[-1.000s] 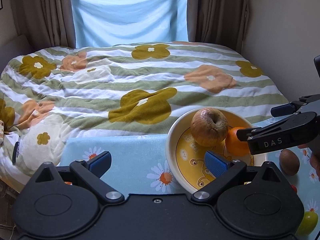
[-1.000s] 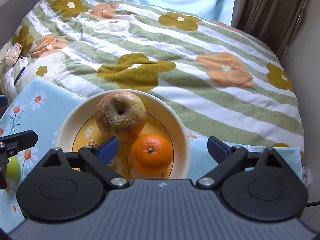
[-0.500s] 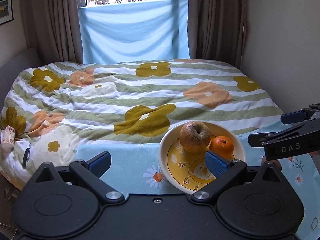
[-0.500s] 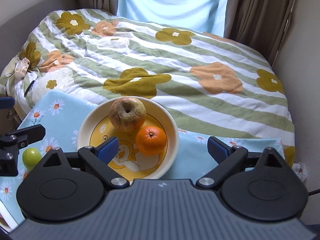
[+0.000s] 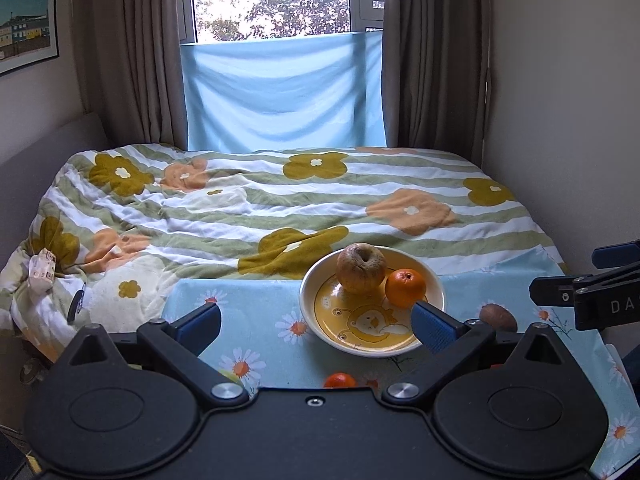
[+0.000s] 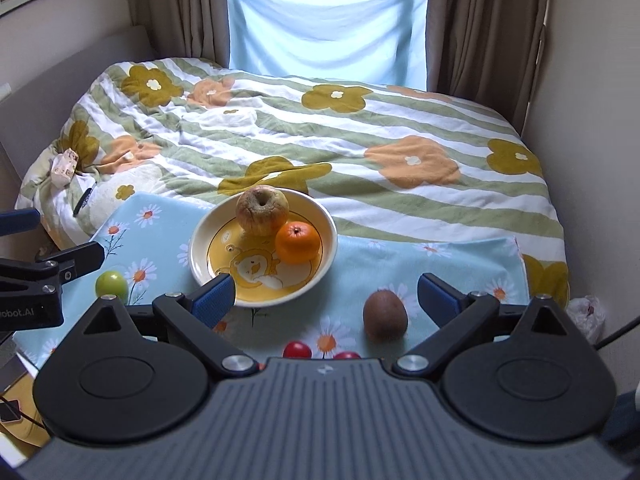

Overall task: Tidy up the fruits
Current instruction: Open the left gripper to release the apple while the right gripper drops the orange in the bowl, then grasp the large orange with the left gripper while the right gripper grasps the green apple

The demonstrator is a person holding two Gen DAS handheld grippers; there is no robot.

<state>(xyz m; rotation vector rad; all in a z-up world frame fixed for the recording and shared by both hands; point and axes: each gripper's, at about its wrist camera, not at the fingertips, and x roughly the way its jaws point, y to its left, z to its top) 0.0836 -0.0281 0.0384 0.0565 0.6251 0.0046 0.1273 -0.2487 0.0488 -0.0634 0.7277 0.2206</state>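
Right wrist view: wrinkled apple [image 6: 262, 210] touches orange [image 6: 298, 242] in bowl [image 6: 200, 258].

Right gripper [image 5: 596, 280], seen at the right edge of the left wrist view, carries white letters "DA" on its black finger arm, cut off by the frame edge. Left gripper [image 6: 52, 256], seen at the left edge of the right wrist view, carries white text "obot.AI" on its black body, its start cut off. Small packet [image 6: 64, 165] on the bed quilt [image 6: 360, 152] has print too small to read.
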